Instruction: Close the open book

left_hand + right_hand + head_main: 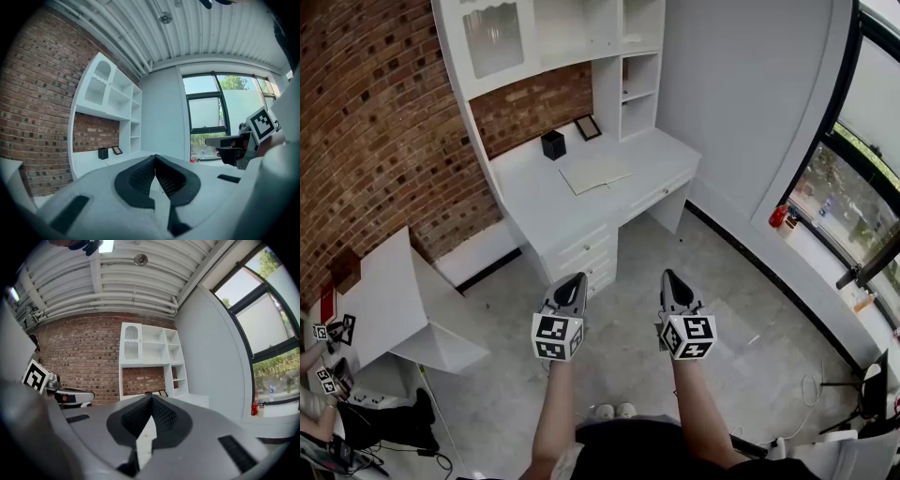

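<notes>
the open book [595, 173] is seen lying flat on the white tabletop [539, 202], well apart from and ahead of both grippers, with its long axis laid across the view. the fingers [140, 177] of the left gripper [573, 281] and of the right gripper [671, 277] are pressed together, with nothing held. the left gripper is judged slightly better lined up with the book.

You had bright, even daylight from window [861, 183] at 3 o'clock in head view. Shadows were faint. Your gripper views bowed hard, rims vignetted black, foreground blurred. Ceiling lamp [107, 245] glared at 12 o'clock.
</notes>
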Demonstrator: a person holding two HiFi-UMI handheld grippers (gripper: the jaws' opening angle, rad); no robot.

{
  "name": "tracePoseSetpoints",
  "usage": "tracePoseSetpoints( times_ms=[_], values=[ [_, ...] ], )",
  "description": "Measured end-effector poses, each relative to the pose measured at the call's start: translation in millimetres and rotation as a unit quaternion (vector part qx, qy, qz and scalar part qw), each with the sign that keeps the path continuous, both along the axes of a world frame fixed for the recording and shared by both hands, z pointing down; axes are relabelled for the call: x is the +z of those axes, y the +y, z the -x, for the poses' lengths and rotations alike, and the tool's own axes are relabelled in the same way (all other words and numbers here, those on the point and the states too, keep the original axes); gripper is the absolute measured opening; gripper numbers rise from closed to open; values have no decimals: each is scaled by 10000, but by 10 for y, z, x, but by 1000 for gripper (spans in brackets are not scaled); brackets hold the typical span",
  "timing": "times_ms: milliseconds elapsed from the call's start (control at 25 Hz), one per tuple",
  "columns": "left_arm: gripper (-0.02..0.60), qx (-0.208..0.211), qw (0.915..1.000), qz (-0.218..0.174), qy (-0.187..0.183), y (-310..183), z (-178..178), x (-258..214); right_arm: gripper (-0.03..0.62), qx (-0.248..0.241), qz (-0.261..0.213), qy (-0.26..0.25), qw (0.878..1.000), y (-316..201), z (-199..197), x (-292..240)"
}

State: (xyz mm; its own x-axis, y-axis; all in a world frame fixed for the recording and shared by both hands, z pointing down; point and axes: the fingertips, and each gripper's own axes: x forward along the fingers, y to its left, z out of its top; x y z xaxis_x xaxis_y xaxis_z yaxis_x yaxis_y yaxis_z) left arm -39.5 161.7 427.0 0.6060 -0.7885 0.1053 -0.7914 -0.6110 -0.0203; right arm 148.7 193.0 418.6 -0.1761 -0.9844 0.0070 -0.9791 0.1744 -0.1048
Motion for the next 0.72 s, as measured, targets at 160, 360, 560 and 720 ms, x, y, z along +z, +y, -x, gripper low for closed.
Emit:
tracePoseSetpoints(
  times_ms=[160,360,560,720],
  values=[
    [8,54,10000,-1,1,26,-35,-5,-3,26,11,-36,10000,34,-15,3],
    [8,69,10000,25,-3,35,-24,11,-2,42,-58,-305,9995,51,-39,-14],
    [8,113,9999,70,47,79,-1,21,-2,-6,-84,-303,9995,92,-11,-36],
    [9,144,9998,108,70,129,17,52,-2,-140,-184,-307,9993,144,67,-94]
  ],
)
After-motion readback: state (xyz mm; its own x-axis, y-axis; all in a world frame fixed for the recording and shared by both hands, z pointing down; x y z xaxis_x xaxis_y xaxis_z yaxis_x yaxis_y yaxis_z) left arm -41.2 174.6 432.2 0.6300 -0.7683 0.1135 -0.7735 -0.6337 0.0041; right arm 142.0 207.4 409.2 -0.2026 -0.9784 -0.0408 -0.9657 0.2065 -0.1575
